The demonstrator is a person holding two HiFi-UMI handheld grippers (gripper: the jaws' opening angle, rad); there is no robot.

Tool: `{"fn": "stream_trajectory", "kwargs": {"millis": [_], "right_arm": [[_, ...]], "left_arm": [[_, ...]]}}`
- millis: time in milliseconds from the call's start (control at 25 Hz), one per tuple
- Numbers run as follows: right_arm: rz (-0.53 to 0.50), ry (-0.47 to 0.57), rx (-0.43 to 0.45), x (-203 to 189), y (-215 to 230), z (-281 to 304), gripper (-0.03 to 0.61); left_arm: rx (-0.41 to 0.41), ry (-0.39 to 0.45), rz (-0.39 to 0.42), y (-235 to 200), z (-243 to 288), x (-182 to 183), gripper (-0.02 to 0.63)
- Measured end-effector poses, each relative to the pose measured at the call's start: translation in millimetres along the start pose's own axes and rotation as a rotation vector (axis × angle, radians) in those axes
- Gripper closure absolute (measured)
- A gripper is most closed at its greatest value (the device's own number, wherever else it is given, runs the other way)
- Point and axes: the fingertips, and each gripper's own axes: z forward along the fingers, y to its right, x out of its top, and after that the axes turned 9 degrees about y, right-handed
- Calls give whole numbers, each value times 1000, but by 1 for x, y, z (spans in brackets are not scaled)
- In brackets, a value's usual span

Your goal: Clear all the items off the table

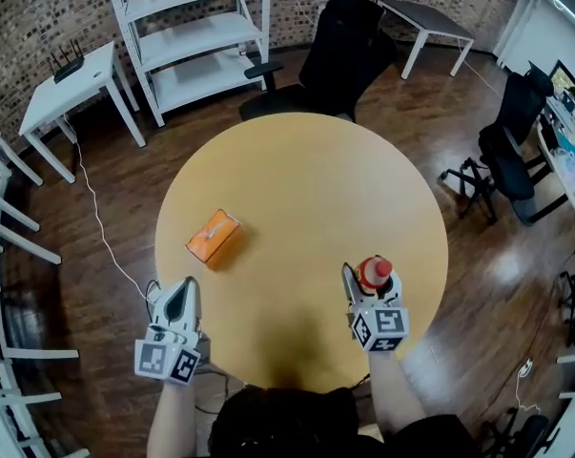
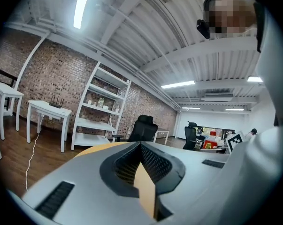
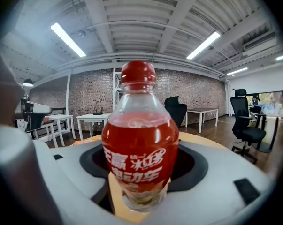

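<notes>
Now right gripper (image 1: 361, 284) clamps the upright red drink bottle (image 3: 139, 139) near the round table's (image 1: 297, 179) edge. Left gripper (image 1: 181, 292) closed, empty; orange packet (image 1: 214, 236) lies nearby.

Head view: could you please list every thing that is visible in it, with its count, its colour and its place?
table: 1, light wood, round, centre
box: 1, orange, on the table's left part
bottle: 1, red drink with red cap, at the table's near right edge
shelf unit: 1, white, by the brick wall, far left
office chairs: at least 2, black, one behind the table, one at right
side tables: at least 2, white, far left and far right
left tool: 1, grey, near left of the table, shut and empty
right tool: 1, grey, near right, closed on the bottle
</notes>
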Motion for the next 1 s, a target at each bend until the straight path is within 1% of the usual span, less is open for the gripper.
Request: {"fn": "stream_trajectory", "kwargs": {"millis": [120, 280, 440, 640, 720, 880, 1000], "right_arm": [[18, -17, 20, -16, 4, 12, 259], [46, -37, 50, -40, 1, 28, 259], [79, -51, 61, -65, -3, 38, 258], [104, -73, 58, -76, -9, 41, 256], [86, -65, 62, -75, -11, 41, 255], [13, -40, 87, -76, -24, 41, 252], [-5, -33, 92, -80, -25, 39, 241]], "left_arm": [[4, -39, -11, 4, 3, -18, 614], [35, -84, -48, -1, -1, -42, 614], [51, -135, -54, -3, -6, -64, 614], [45, -191, -73, 2, -6, -70, 614], [39, -204, -71, 3, -3, -72, 614], [26, -215, -74, 1, 0, -74, 614], [-4, -220, -72, 7, -1, -72, 614]]}}
